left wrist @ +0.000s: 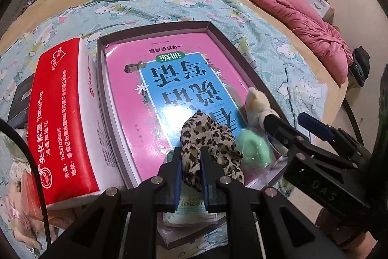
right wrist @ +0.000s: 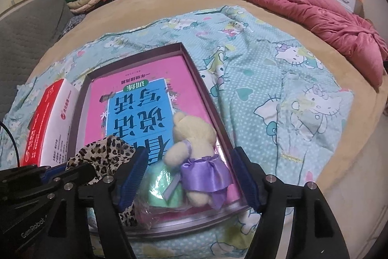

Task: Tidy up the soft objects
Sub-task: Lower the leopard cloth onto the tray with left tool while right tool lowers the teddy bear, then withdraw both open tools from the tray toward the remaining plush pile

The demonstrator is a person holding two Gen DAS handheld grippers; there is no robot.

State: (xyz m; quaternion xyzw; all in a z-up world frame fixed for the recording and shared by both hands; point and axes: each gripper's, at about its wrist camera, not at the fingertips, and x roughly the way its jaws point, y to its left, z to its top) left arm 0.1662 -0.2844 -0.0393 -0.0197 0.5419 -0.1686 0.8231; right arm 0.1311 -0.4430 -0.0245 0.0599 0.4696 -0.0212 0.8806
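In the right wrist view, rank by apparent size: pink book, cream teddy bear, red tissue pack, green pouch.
Largest to smallest as seen:
1. pink book
2. cream teddy bear
3. red tissue pack, cropped and farther, so unsure against the bear
4. green pouch, partly hidden

A leopard-print cloth [left wrist: 208, 145], a cream teddy bear [right wrist: 194, 147] in a purple skirt and a green soft bundle [right wrist: 162, 183] crowd the tray's [right wrist: 208, 98] near end.

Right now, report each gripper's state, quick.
Left gripper: shut on the leopard-print cloth.
Right gripper: open, pads clear of the plush bear between them.
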